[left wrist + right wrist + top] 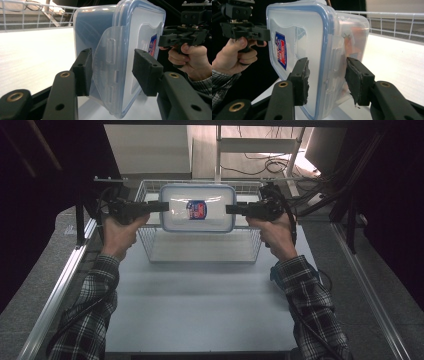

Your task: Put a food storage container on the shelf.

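Clear blue-rimmed container [198,208], red-blue label [196,210], plaid sleeves [310,295], white basket [200,247]

Clear rectangular plastic container [198,208] with blue-rimmed snap-on lid [297,45], lid on, rounded corners. Red-and-blue label [196,210] at lid centre. Held up in the air above a white wire basket [202,251] at the far end of the table, lid facing up toward the high view. Short ends sit between the jaws of the left gripper [162,206] and right gripper [231,209]. Left-end side latch flap [106,65] stands flipped out, unlatched. Something orange-ish shows through the wall in the right gripper view; cannot tell what.
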The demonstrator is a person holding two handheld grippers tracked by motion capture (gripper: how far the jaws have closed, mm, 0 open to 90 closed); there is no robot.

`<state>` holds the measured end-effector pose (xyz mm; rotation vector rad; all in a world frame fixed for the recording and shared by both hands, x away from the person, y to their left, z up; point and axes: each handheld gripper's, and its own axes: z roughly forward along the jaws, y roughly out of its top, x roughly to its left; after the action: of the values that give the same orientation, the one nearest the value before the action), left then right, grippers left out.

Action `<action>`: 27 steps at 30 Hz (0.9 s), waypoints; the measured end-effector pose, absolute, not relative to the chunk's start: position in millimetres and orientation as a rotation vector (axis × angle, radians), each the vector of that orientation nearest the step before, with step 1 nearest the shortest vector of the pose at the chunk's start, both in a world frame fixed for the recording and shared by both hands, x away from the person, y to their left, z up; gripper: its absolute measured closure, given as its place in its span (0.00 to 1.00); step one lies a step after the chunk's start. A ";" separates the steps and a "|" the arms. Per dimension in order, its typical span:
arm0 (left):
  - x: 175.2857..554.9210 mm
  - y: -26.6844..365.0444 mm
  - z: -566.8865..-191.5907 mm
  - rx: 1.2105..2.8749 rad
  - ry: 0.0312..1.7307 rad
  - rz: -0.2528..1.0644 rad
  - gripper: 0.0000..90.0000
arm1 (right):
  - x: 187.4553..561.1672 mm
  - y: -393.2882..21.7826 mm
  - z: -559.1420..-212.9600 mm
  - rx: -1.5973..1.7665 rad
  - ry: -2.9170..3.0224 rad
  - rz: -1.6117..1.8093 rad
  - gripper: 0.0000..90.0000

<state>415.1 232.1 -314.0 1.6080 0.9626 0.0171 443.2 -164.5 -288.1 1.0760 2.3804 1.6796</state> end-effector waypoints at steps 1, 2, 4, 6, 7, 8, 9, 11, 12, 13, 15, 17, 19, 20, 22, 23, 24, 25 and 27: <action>417.0 232.4 -314.2 1.604 0.968 0.015 0.57 | 447.0 -163.8 -287.3 1.082 2.374 1.683 0.60; 418.5 232.7 -314.5 1.601 0.968 0.017 0.57 | 449.6 -163.3 -286.9 1.087 2.370 1.687 0.60; 422.3 233.6 -315.5 1.591 0.978 0.018 0.57 | 454.1 -162.3 -286.6 1.093 2.366 1.691 0.60; 425.8 234.2 -317.4 1.586 0.986 0.013 0.57 | 459.3 -160.4 -286.4 1.106 2.370 1.684 0.59; 427.3 234.2 -318.4 1.582 0.991 0.013 0.57 | 461.3 -159.7 -286.2 1.108 2.365 1.681 0.59; 428.9 234.0 -319.1 1.581 0.997 0.011 0.56 | 463.0 -158.9 -285.8 1.110 2.361 1.679 0.59; 430.2 233.6 -319.8 1.579 1.001 0.013 0.56 | 464.9 -158.4 -285.9 1.116 2.357 1.674 0.59; 432.6 232.4 -320.6 1.581 1.011 0.013 0.56 | 468.9 -157.3 -286.6 1.136 2.356 1.664 0.58; 433.7 231.3 -321.0 1.581 1.015 0.017 0.56 | 470.3 -157.0 -286.9 1.139 2.353 1.660 0.58; 434.7 230.3 -321.4 1.590 1.017 0.023 0.56 | 471.6 -156.6 -287.1 1.151 2.352 1.655 0.57; 436.2 227.7 -322.5 1.596 1.026 0.037 0.55 | 474.2 -156.1 -288.7 1.165 2.345 1.648 0.57; 437.8 227.6 -323.7 1.582 1.028 0.038 0.55 | 476.3 -156.7 -290.8 1.184 2.334 1.659 0.57; 439.6 227.9 -324.7 1.573 1.025 0.039 0.55 | 478.4 -157.6 -293.2 1.199 2.331 1.667 0.57; 440.5 227.8 -324.9 1.572 1.021 0.047 0.55 | 479.1 -157.8 -294.3 1.204 2.328 1.670 0.56; 441.3 227.0 -324.4 1.581 1.017 0.066 0.54 | 479.7 -157.5 -295.5 1.204 2.324 1.671 0.56; 441.2 225.5 -323.9 1.589 1.018 0.082 0.53 | 479.6 -157.1 -295.5 1.202 2.322 1.668 0.56; 440.8 224.7 -323.6 1.596 1.014 0.098 0.52 | 479.3 -156.4 -295.5 1.202 2.320 1.665 0.56; 440.4 224.4 -323.5 1.597 1.015 0.097 0.52 | 479.1 -156.2 -295.5 1.201 2.318 1.659 0.55; 440.8 223.4 -323.8 1.601 1.009 0.096 0.49 | 478.8 -156.5 -296.1 1.199 2.316 1.663 0.55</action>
<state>440.8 223.4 -323.8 1.6009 1.0092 0.0963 478.8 -156.5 -296.1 1.1988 2.3158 1.6631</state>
